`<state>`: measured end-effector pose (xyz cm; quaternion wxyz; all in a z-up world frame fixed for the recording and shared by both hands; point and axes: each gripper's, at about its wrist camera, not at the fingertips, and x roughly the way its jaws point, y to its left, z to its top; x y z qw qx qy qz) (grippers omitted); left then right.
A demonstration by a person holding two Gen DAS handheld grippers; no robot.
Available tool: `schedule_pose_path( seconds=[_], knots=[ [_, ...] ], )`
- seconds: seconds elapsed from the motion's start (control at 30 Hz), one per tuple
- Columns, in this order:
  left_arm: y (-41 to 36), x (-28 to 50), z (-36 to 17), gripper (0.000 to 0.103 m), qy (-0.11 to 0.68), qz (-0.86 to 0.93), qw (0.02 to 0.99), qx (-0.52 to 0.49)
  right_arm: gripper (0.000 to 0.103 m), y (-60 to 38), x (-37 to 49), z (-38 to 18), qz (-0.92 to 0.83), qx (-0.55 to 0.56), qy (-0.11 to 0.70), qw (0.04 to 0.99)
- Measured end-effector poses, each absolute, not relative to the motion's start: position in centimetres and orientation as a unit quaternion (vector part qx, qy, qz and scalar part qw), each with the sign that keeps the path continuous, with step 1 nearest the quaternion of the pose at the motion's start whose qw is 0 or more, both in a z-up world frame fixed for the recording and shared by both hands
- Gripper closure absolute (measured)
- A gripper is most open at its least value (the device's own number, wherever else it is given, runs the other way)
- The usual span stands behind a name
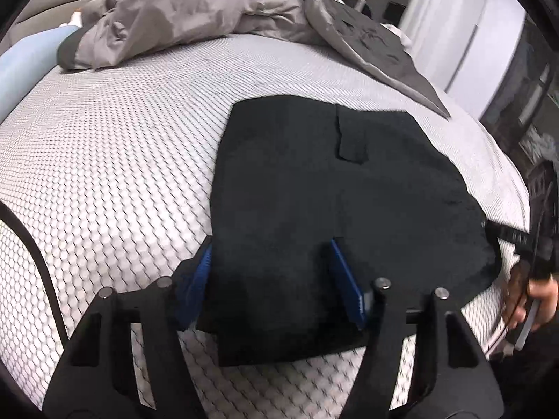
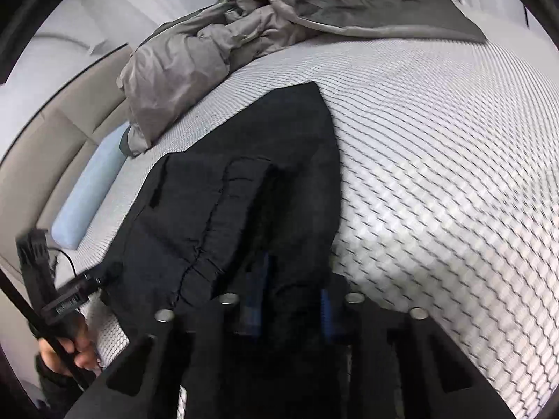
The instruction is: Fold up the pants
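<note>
Left gripper point(image 1: 276, 279): jaws wide, straddling black pants point(image 1: 314, 181) | right gripper point(image 2: 293, 300): jaws narrowed on pants fabric | mattress point(image 1: 104, 160) | no readable writing

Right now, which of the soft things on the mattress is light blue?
The bolster pillow along the headboard side is light blue. The pants are black, and the rumpled comforter is grey.

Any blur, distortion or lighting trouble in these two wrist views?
Left wrist view: strong fisheye bulge bends the mattress; the black pants read as a near-featureless dark patch; slight smear at the lower edge. Right wrist view: motion blur streaks the mattress weave, and the right gripper merges with the dark pants, so its pads are hard to make out.
</note>
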<state>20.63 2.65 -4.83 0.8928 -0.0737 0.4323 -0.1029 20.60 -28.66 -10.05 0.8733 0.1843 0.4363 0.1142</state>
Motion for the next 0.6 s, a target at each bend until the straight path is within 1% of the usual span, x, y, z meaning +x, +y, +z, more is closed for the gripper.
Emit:
schedule_pose_path(
  seconds=[0.17, 0.23, 0.3, 0.33, 0.37, 0.4, 0.47, 0.6],
  knots=[
    [3.9, 21.6, -4.5, 0.043, 0.423, -0.070, 0.901, -0.065, 0.084, -26.5, 21.8, -9.9, 0.122, 0.144, 0.435, 0.880],
    [3.9, 21.1, -4.4, 0.043, 0.421, -0.071, 0.902, -0.063, 0.071, -26.5, 21.8, -9.7, 0.110, 0.119, 0.438, 0.884],
    [3.4, 20.4, -4.2, 0.042, 0.416, -0.069, 0.905, -0.051, 0.065, -26.9, 21.3, -9.1, 0.093, 0.111, 0.431, 0.891],
    [3.1, 20.1, -4.1, 0.040, 0.413, -0.068, 0.907, -0.046, 0.064, -27.2, 20.7, -8.6, 0.080, 0.109, 0.418, 0.898],
    [2.7, 19.7, -4.0, 0.034, 0.408, -0.069, 0.910, -0.042, 0.064, -27.4, 19.8, -7.8, 0.072, 0.111, 0.397, 0.908],
    [2.3, 19.4, -3.9, 0.031, 0.403, -0.074, 0.912, -0.035, 0.064, -27.4, 19.1, -7.2, 0.068, 0.114, 0.382, 0.915],
    [1.3, 19.1, -3.9, 0.029, 0.401, -0.076, 0.913, -0.020, 0.063, -26.4, 17.6, -6.1, 0.085, 0.115, 0.355, 0.924],
    [0.6, 18.8, -4.1, 0.025, 0.402, -0.072, 0.913, -0.009, 0.063, -22.3, 18.3, -6.7, 0.157, 0.078, 0.382, 0.908]
  ],
)
